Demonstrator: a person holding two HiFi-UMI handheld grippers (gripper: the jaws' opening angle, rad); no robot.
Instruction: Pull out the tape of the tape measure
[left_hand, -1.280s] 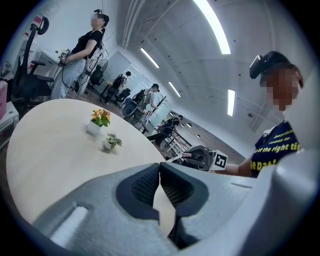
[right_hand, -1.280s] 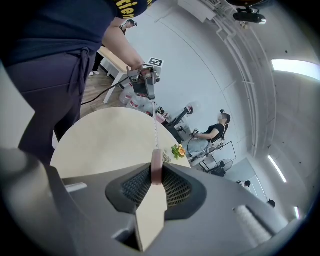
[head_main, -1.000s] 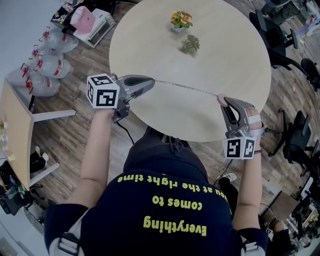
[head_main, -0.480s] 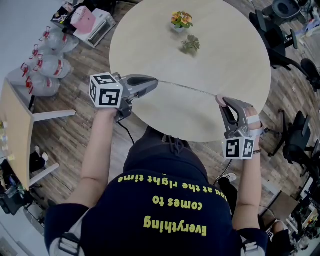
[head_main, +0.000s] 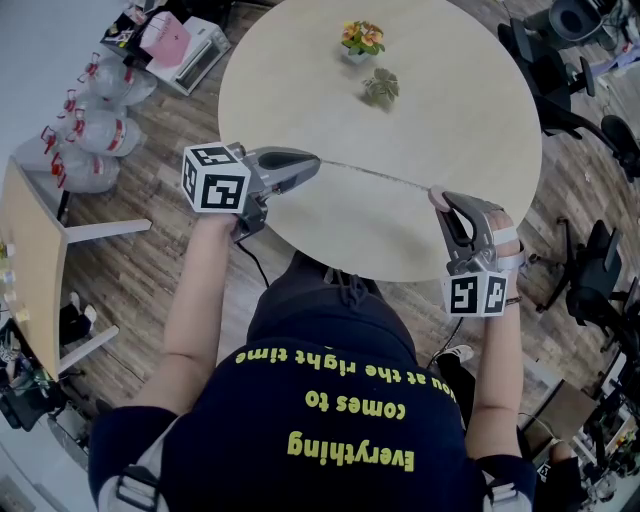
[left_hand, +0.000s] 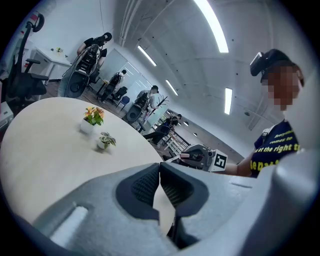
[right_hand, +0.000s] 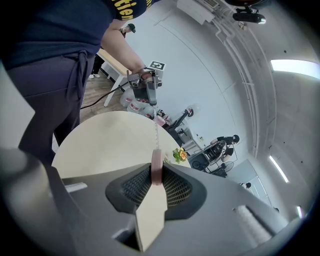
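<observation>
A small pink tape measure (right_hand: 156, 167) sits between the pads of my right gripper (head_main: 437, 197), which is shut on its case at the table's near right edge. Its thin white tape (head_main: 375, 175) runs taut over the table to my left gripper (head_main: 318, 163), whose jaws are shut on the tape's end. In the right gripper view the tape (right_hand: 156, 134) leads straight away to the left gripper (right_hand: 150, 92). In the left gripper view the jaws (left_hand: 160, 172) are pressed together, and the right gripper (left_hand: 200, 156) shows beyond them with the pink case (left_hand: 185, 156).
The round beige table (head_main: 450, 90) carries a potted flower (head_main: 361, 40) and a small green plant (head_main: 381, 88) at its far side. Office chairs (head_main: 560, 90) stand to the right. Water bottles (head_main: 90, 130) and a wooden side table (head_main: 35, 260) are on the left.
The left gripper has shifted a little to the right and the right gripper a little to the left, so the span of tape between them is slightly shorter.
</observation>
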